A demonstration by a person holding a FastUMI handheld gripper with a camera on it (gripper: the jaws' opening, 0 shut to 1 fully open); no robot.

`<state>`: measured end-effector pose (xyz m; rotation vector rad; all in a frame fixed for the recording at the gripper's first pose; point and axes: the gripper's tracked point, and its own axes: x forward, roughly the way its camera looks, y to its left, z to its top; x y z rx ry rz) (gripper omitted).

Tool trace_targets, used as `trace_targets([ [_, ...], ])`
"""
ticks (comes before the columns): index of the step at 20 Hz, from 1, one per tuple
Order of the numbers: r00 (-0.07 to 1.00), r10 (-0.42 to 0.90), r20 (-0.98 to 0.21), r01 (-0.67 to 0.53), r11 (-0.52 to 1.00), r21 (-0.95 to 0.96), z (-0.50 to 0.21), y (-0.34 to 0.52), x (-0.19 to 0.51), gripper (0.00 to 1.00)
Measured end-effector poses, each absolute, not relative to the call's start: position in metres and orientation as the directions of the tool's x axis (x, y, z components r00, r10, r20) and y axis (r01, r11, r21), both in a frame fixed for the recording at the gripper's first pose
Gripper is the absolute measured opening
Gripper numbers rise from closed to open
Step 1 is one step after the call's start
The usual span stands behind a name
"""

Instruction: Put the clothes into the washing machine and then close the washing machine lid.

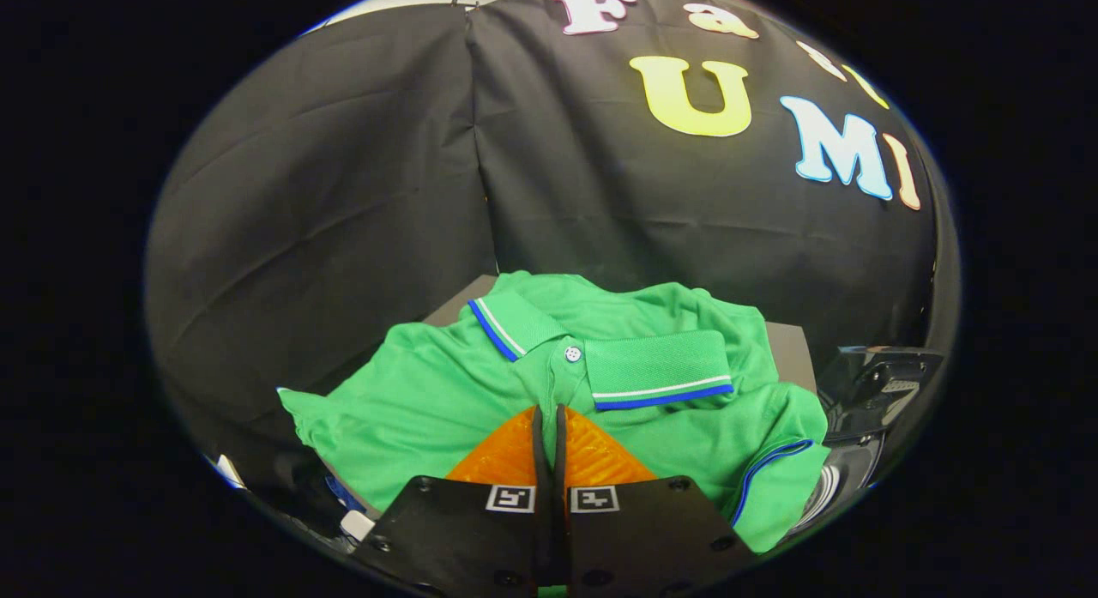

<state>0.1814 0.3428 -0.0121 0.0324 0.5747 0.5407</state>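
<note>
Gripper view: gripper point(549, 422) fingers pressed together, apparently pinching the green polo shirt point(446, 401) at the placket below the collar point(656, 371). Best lifted high, clear of the washing machine point(866, 409) rim.

we see a grey counter point(787, 351) showing as bare corners behind and beside a green polo shirt point(429, 409) that lies spread directly on it, covering most of its top. the shirt lies collar up, with blue and white stripes along the collar edge and a white button at the neck. one sleeve spreads toward one side, the other sleeve, blue-trimmed, drapes near the counter's opposite edge.
</note>
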Motion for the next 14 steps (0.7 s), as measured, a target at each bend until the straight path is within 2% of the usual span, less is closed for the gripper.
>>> trace_targets([
  [8, 0.723, 0.577, -0.379, -0.537, 0.815, 0.217, 0.039, 0.320, 0.186, 0.01],
  [14, 0.758, 0.567, -0.322, -0.522, 0.824, 0.223, 0.066, 0.261, 0.193, 0.01],
])
